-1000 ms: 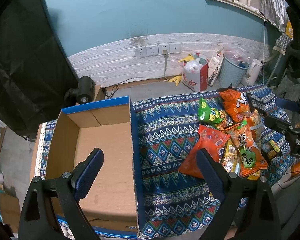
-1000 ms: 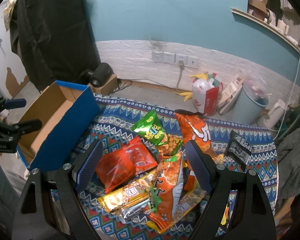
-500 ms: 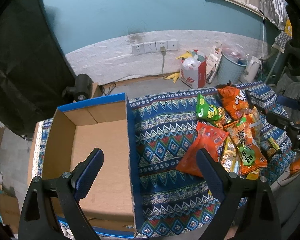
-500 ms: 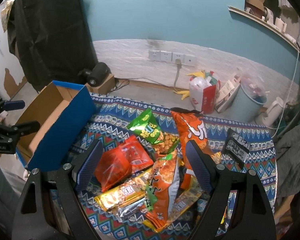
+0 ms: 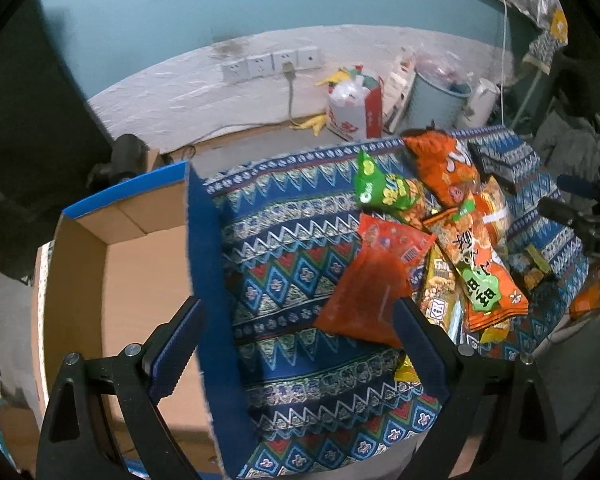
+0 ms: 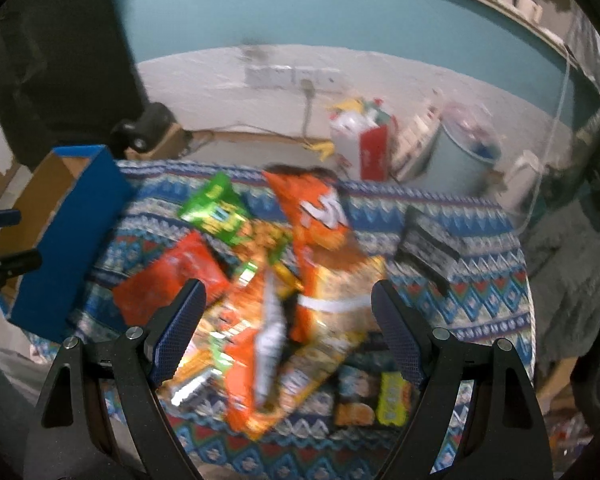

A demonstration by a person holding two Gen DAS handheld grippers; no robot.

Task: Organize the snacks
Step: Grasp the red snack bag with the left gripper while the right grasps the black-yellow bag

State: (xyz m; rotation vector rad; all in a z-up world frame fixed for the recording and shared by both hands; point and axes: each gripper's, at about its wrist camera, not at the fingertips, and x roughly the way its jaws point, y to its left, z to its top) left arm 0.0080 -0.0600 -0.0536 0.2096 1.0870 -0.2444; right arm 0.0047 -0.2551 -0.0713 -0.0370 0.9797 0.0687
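Note:
A pile of snack bags lies on a patterned cloth (image 5: 292,248): a red bag (image 5: 376,276) (image 6: 172,276), a green bag (image 5: 384,192) (image 6: 216,212), a large orange bag (image 5: 440,164) (image 6: 320,216) and an orange packet with a green label (image 5: 480,272) (image 6: 248,336). An open cardboard box with blue sides (image 5: 140,272) (image 6: 72,232) stands left of them, with nothing in it. My left gripper (image 5: 300,344) is open and empty, over the box's right wall. My right gripper (image 6: 288,332) is open and empty, above the pile.
A dark packet (image 6: 428,248) lies at the cloth's right side, small packets (image 6: 372,396) at its front. Behind the cloth are a wall with sockets (image 5: 272,64), a red-and-white bag (image 5: 356,108), a grey bin (image 5: 440,100) and a black camera (image 5: 124,156).
Both grippers moved forward and right toward the snack pile, which now looks larger. The right wrist view is motion-blurred. Both stay open and empty.

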